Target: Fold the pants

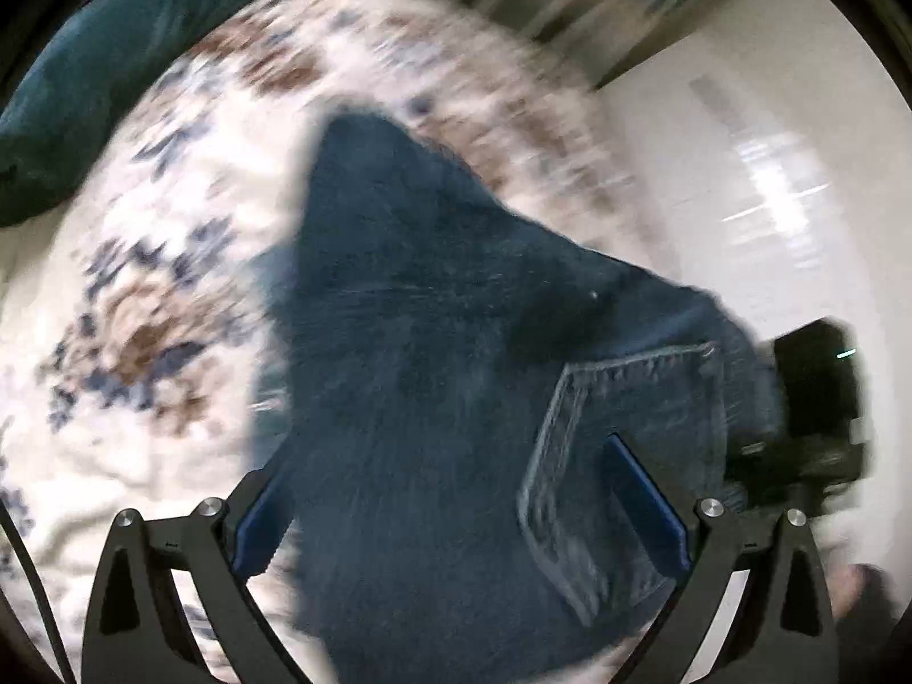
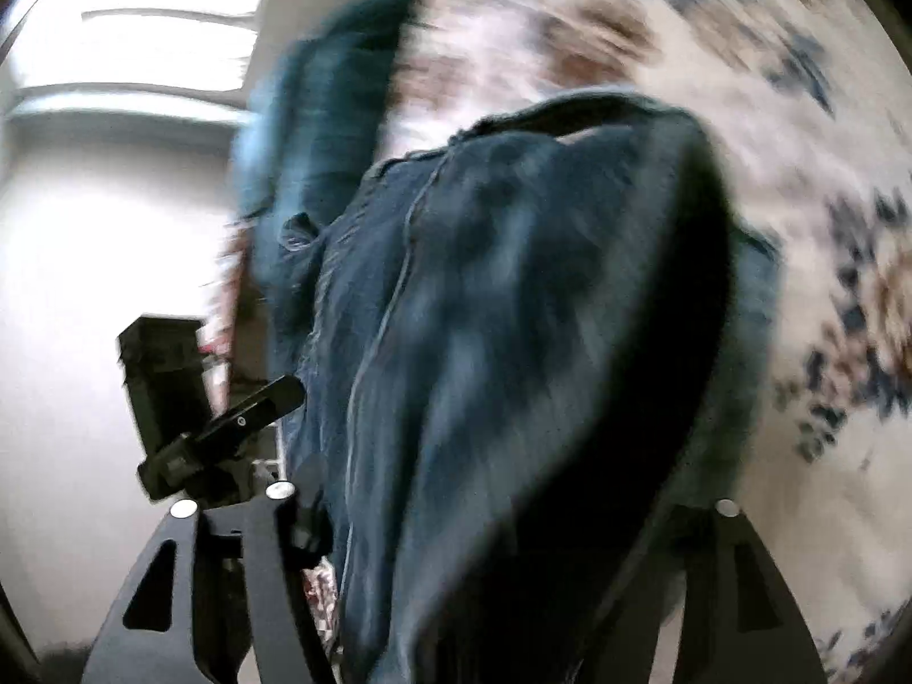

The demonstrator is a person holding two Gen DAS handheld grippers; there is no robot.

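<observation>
Dark blue jeans (image 1: 433,376) hang blurred over a patterned bedspread (image 1: 148,296), with a back pocket (image 1: 621,456) facing the left wrist camera. My left gripper (image 1: 456,513) has its blue pads (image 1: 644,501) far apart. The denim runs between them and behind the right finger, and nothing visibly presses on that pad. In the right wrist view the jeans (image 2: 513,342) bulge up in a thick fold with a seam down the middle. They cover the fingers of my right gripper (image 2: 501,513), so I cannot see whether its pads touch the cloth.
A teal pillow (image 1: 114,85) (image 2: 319,114) lies at the bedspread's far side. Pale floor or wall (image 1: 769,171) borders the bed. Each view shows the black body of the other hand-held tool (image 1: 815,399) (image 2: 188,416) beside the jeans.
</observation>
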